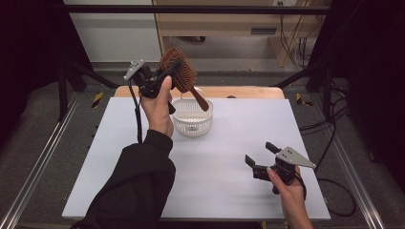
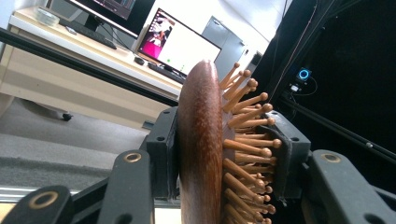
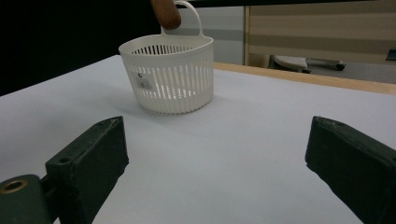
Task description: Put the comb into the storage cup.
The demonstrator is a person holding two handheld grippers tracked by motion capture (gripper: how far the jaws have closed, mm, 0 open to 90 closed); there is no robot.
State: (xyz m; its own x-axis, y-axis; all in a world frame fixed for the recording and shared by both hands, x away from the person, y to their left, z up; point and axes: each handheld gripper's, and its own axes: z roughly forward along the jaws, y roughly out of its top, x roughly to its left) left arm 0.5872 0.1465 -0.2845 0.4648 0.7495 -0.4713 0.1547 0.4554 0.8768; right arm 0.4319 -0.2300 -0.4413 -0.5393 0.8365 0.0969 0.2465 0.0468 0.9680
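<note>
Above the upper middle of the high view, at the far edge of the white bench (image 1: 229, 157): left claw (image 1: 168, 72) raised off the surface, jaws clamped on the head of a wooden hairbrush (image 1: 179, 71). In the left gripper view, brush head (image 2: 201, 154) seen edge-on between the two pads, smooth back against one, wooden pins against the other. Long axis of the brush tilted, head at upper left, handle (image 1: 200, 99) running down to the lower right, tip hanging over the open mouth of the white slatted basket (image 1: 192, 125). Same tip visible at the top of the right gripper view (image 3: 166, 11), just above the basket rim (image 3: 163, 46) and beside its loop handle. Basket directly below and slightly right of the left claw, so probably a short descent, handle first, then a release; likely risk a snag of the handle on the rim or loop. Right claw (image 1: 262, 157) at lower right, low over the bench, jaws wide apart with nothing between them, well apart from the basket and pointed toward it. Left hand (image 1: 157, 107) far nearer to the basket than the right.
</note>
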